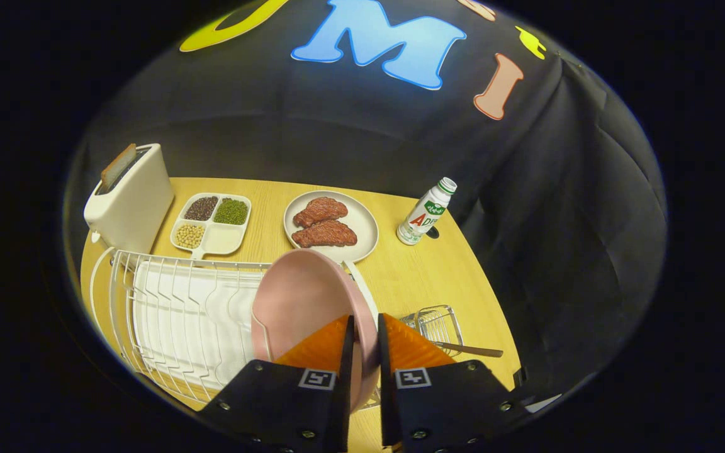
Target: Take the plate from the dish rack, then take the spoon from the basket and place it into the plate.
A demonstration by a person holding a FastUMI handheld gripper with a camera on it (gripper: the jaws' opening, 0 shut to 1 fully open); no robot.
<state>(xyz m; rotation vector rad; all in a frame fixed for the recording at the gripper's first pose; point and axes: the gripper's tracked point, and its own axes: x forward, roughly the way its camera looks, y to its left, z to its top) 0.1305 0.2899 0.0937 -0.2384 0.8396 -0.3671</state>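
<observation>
Here, claw [362, 343] clamped on pink plate [299, 299] rim above dish rack [167, 308]; wooden tabletop [413, 277], dark cloth wall behind.

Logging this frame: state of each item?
gripper: shut on pink plate
pink plate: on edge, at the dish rack
dish rack: slots bare
spoon: in wire basket
bottle: upright, capped
toaster: slice in slot

Mock kitchen set inside a cloth-walled booth, wooden worktop [400, 277], white toaster [133, 198] holding bread, wire dish rack [174, 314], divided tray of beans [211, 223], plate of meat [331, 225], small drink bottle [427, 211]
</observation>
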